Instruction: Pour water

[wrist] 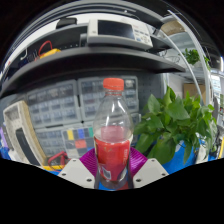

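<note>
Bottle (113,135) with red liquid and an orange cap stands upright at my twelve o'clock, clamped between the pads of my tool (113,170). Green plant (175,125) sits at two o'clock, drawer cabinet (60,105) behind.

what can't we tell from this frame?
Gripper view only:
- Bottle base: hidden behind the hand-held gripper fingers, so what it rests on is unseen.
- Grip: the bottle sits between the pads; contact on either side cannot be confirmed.
- Pour target: no cup or glass visible.
- Plant: its pot is cut off below.
- Drawer cabinet labels: too small to read.
</note>
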Action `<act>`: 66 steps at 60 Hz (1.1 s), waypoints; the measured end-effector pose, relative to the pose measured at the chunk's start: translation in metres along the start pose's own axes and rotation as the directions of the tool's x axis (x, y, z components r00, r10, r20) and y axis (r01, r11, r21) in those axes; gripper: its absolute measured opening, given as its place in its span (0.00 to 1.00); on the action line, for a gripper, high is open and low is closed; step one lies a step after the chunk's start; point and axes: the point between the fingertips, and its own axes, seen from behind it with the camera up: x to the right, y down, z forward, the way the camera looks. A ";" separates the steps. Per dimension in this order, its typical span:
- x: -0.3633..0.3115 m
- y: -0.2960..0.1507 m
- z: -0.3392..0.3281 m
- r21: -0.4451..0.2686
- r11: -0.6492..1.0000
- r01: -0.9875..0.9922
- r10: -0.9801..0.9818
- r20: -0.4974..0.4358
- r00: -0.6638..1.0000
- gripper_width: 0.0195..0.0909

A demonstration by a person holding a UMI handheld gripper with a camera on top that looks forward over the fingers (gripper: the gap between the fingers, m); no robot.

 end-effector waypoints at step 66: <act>0.025 0.160 -0.067 -0.264 0.958 0.116 -0.121 -0.002 0.993 0.76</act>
